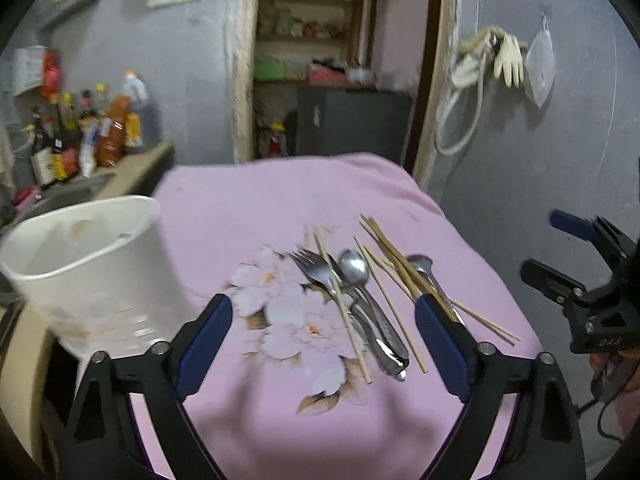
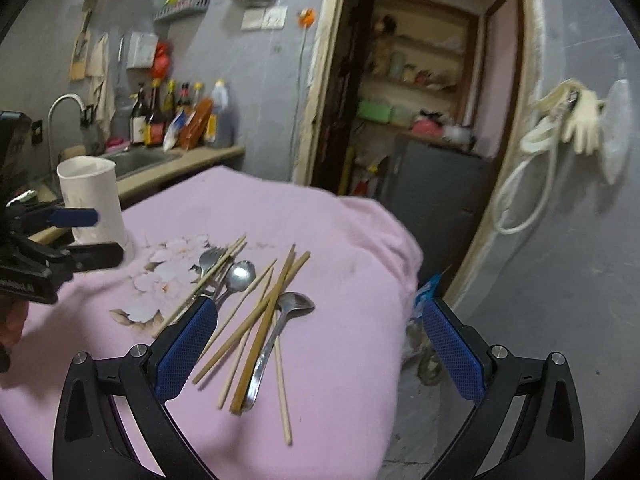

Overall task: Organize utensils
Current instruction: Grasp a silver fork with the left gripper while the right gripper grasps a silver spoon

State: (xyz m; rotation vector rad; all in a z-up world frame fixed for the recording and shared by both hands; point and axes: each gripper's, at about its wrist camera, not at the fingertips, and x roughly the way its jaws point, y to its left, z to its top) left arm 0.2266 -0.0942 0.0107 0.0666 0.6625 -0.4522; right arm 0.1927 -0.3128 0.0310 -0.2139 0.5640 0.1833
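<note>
A pile of utensils lies on the pink cloth: forks, a spoon, a second spoon and several wooden chopsticks. The pile shows in the right wrist view too, with chopsticks and spoons. A white holder cup stands at the cloth's left edge. My left gripper is open and empty, just in front of the pile. My right gripper is open and empty over the pile's right side; it also shows in the left wrist view.
A counter with a sink, a tap and several bottles lies behind the cup. An open doorway with shelves is at the back. Rubber gloves and a hose hang on the right wall. The cloth drops off at the right.
</note>
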